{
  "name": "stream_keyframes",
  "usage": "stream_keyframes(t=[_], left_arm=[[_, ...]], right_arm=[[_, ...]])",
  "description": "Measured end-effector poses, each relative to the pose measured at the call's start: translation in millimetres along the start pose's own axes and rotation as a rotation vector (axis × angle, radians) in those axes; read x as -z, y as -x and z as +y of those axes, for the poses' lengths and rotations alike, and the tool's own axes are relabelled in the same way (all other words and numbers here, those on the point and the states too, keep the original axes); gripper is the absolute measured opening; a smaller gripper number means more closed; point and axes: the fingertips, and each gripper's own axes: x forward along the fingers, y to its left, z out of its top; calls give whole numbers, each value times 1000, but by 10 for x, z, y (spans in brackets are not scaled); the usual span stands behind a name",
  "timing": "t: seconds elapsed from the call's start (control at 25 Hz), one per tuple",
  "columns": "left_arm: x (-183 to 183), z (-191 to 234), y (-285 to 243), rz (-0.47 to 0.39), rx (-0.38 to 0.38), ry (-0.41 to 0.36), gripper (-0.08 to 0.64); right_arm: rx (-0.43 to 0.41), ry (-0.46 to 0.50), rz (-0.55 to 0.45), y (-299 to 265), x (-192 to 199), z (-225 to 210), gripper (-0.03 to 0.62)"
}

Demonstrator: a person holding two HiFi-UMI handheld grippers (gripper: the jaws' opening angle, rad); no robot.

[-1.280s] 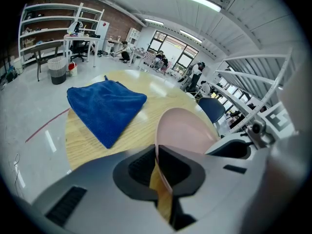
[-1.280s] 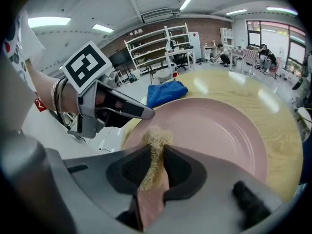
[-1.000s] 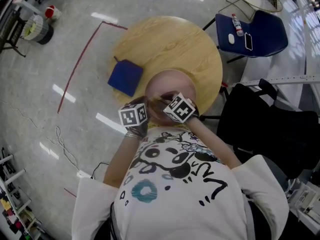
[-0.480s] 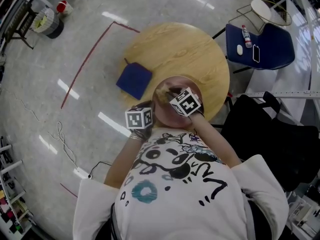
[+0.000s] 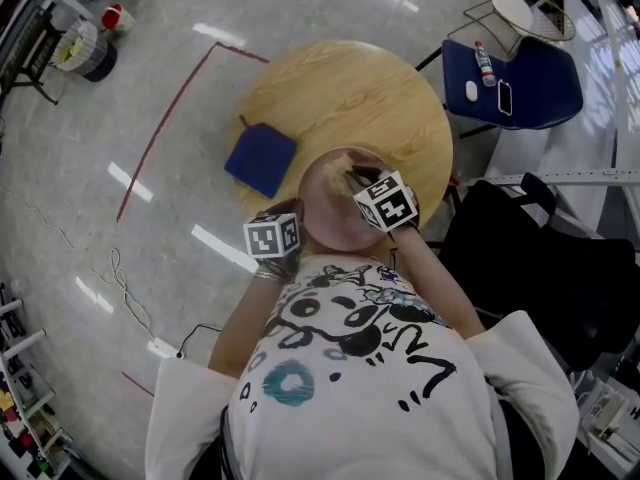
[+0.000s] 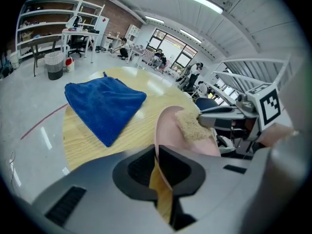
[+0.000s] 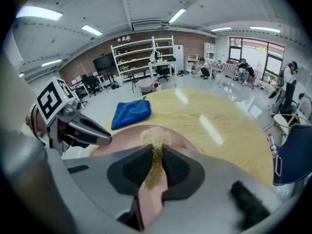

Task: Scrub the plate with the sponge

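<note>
At the head view's centre, the pink plate [image 5: 335, 208] tilts over the round counter's [image 5: 350, 98] lower edge. The left hand-held gripper [image 6: 157, 172] clamps its rim. The right hand-held gripper [image 7: 156, 162], its jaws just closing tighter, pinches the sponge [image 7: 155, 136] against the plate's face.

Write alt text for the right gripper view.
The right tongs, having just closed further, pinch a tan sponge against a pink plate whose edge the left tongs hold. Behind, a blue cloth lies on a round wooden table.
</note>
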Motion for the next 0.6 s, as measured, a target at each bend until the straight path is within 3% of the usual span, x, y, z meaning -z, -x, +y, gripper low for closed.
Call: stream_keyframes(t=[0.2,0.6], left_arm=[[14,-24,-14,-2,4,8,34],[26,-37,-16,5,6,-1,35]], right_arm=[[-80,84,83,-96,266,380,72],[-50,132,103,-207,220,312,69]])
